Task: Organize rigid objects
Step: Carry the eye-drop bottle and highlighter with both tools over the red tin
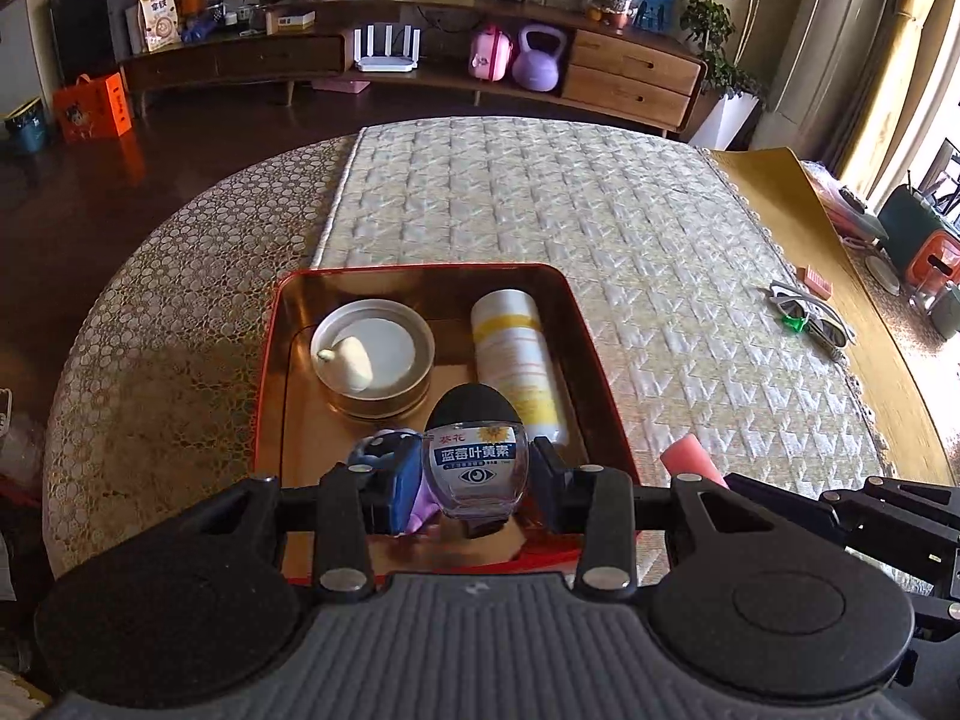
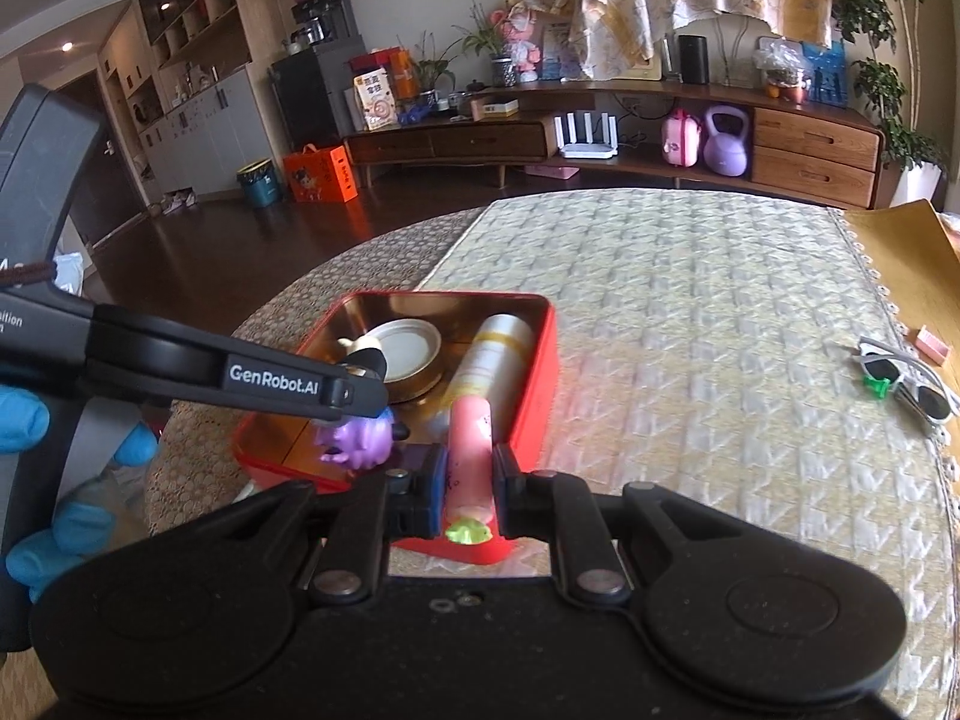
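A red tin tray [image 1: 267, 360] [image 2: 543, 372] with a gold inside sits on the quilted table. In it lie a round white-lidded tin [image 1: 375, 354] [image 2: 408, 351], a white and yellow spray can [image 1: 519, 354] [image 2: 489, 360] and a purple toy figure [image 2: 357, 441]. My left gripper [image 1: 474, 468] is shut on a small clear bottle with a black cap [image 1: 474, 459], held over the tray's near end. My right gripper [image 2: 471, 471] is shut on a pink tube with a green end [image 2: 471, 450], just over the tray's near right corner. The left gripper's arm crosses the right wrist view.
White sunglasses [image 1: 807, 318] [image 2: 906, 381] with a green tag lie at the table's right, beside a small pink box [image 1: 817, 280] [image 2: 933, 342]. A yellow mat [image 1: 798, 210] covers the far right. A blue-gloved hand [image 2: 78, 480] holds the left gripper. A wooden sideboard [image 1: 630, 69] stands behind.
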